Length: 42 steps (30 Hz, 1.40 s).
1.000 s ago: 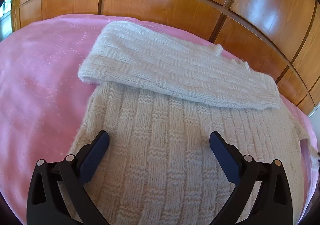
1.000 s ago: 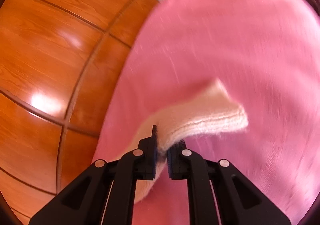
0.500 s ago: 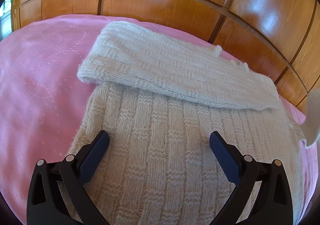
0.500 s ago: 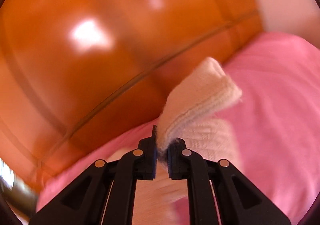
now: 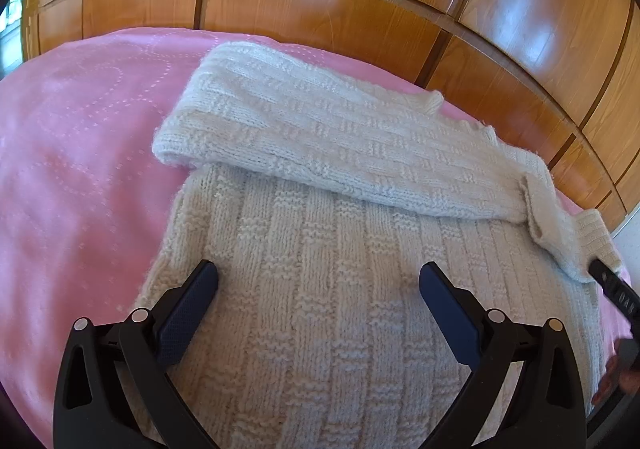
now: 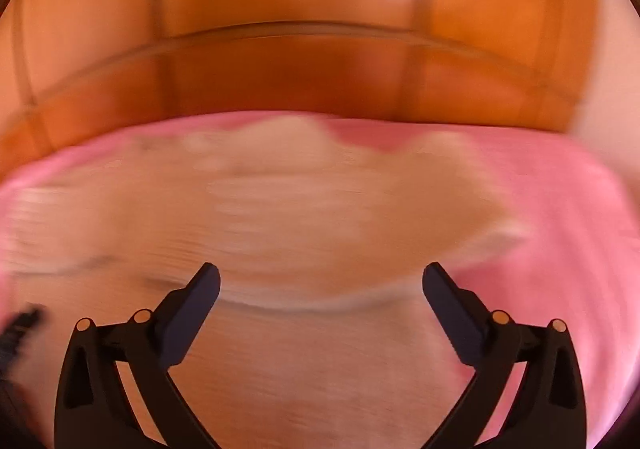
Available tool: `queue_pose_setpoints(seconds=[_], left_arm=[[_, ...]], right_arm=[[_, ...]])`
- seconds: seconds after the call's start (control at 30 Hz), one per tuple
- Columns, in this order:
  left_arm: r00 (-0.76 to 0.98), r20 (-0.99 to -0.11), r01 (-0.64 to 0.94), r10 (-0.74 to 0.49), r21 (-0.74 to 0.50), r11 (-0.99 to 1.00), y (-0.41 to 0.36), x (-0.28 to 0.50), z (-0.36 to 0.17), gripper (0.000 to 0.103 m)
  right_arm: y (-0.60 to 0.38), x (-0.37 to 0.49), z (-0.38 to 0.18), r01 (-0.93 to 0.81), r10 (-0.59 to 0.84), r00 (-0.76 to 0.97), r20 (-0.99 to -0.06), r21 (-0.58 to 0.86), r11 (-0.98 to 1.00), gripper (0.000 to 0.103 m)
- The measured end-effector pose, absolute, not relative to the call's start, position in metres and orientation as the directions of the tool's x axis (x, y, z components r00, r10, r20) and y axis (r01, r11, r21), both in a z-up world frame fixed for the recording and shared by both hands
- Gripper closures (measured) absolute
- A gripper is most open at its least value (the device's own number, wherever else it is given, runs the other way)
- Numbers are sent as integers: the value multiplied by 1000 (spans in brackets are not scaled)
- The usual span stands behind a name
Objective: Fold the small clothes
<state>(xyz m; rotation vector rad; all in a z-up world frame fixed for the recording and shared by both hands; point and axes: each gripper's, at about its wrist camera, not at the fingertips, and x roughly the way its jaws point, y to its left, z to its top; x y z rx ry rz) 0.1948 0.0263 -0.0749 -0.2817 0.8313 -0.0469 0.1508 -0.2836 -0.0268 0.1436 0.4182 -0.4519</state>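
Note:
A cream knitted sweater (image 5: 320, 289) lies flat on the pink bed cover (image 5: 80, 169). One sleeve (image 5: 320, 137) is folded across its upper part, and a second sleeve (image 5: 560, 233) lies folded in at the right edge. My left gripper (image 5: 318, 285) is open and empty, low over the sweater's body. My right gripper (image 6: 320, 285) is open and empty above the sweater (image 6: 300, 209), in a view blurred by motion. A finger of the right gripper shows at the right edge of the left wrist view (image 5: 612, 285).
A glossy wooden headboard (image 5: 360, 9) with panel grooves runs along the far side of the bed. It also shows in the right wrist view (image 6: 320, 49). Bare pink cover lies to the left of the sweater.
My right gripper carried the right sleeve up and over onto the sweater, then opened and let it go. My left gripper has not moved.

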Motion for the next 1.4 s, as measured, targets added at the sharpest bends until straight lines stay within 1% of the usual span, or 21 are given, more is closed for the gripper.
queue_pose_setpoints(seconds=[0.03, 0.1, 0.2, 0.23, 0.27, 0.33, 0.4, 0.43, 0.47, 0.57, 0.63, 0.7, 0.73, 0.8, 0.9, 0.93, 1.0, 1.1, 1.2, 1.3, 1.4], left_arm=[[672, -725, -69, -148, -260, 963, 26, 195, -75, 4], [666, -732, -73, -140, -251, 965, 24, 196, -74, 4], [640, -762, -88, -100, -203, 975, 16, 199, -67, 4], [636, -763, -85, -110, -211, 974, 14, 198, -64, 5], [638, -751, -61, -167, -265, 962, 10, 196, -55, 7], [649, -707, 7, -283, -366, 931, -2, 194, -38, 7], [652, -681, 62, -335, -392, 918, -21, 199, -23, 7], [645, -677, 84, -356, -401, 912, -30, 204, -18, 13], [635, -673, 116, -380, -403, 908, -45, 212, -14, 24], [607, -682, 194, -408, -371, 908, -80, 231, -12, 32], [562, -715, 216, -415, -357, 909, -105, 249, -20, 33], [511, -747, 226, -427, -362, 904, -122, 262, -32, 40], [480, -764, 221, -432, -371, 902, -128, 269, -40, 46], [473, -773, 189, -422, -379, 906, -135, 273, -49, 52], [482, -765, 177, -428, -393, 902, -136, 273, -51, 77], [468, -760, 190, -450, -411, 892, -137, 272, -50, 95], [481, -745, 207, -463, -416, 885, -137, 268, -40, 97], [522, -690, 226, -502, -455, 861, -122, 264, -18, 97], [577, -639, 226, -508, -473, 852, -102, 263, 4, 98], [639, -602, 203, -479, -469, 859, -75, 263, 18, 98], [710, -577, 145, -404, -441, 886, -35, 260, 19, 98]], right_arm=[[-292, 146, -31, 498, -432, 796, -423, 53, 866, 2], [-312, 139, -38, 565, -457, 767, -451, 137, 813, 2], [-340, 139, -53, 590, -408, 742, -532, 228, 775, 2], [-350, 142, -60, 586, -371, 737, -564, 262, 767, 2], [-356, 146, -64, 577, -342, 743, -575, 290, 764, 2], [-363, 144, -68, 559, -310, 764, -566, 341, 756, 2], [-363, 142, -69, 551, -304, 775, -554, 357, 754, 2], [-363, 140, -70, 551, -303, 777, -552, 362, 752, 2], [-364, 136, -72, 552, -304, 777, -550, 365, 750, 2], [-367, 128, -72, 561, -318, 782, -537, 383, 734, 2], [-377, 126, -73, 574, -329, 781, -531, 402, 714, 2], [-378, 121, -71, 592, -344, 778, -525, 430, 682, 2], [-380, 119, -71, 597, -348, 778, -522, 445, 667, 2], [-384, 116, -72, 598, -351, 783, -514, 468, 650, 2], [-388, 115, -73, 592, -342, 790, -509, 490, 640, 2], [-389, 114, -74, 592, -343, 791, -507, 494, 637, 2], [-389, 115, -73, 596, -346, 788, -509, 490, 637, 2], [-389, 114, -74, 595, -345, 789, -507, 493, 635, 2], [-389, 115, -73, 591, -343, 793, -504, 498, 635, 2], [-388, 115, -74, 591, -343, 792, -505, 497, 635, 2], [-388, 115, -74, 592, -343, 792, -506, 496, 635, 2]])
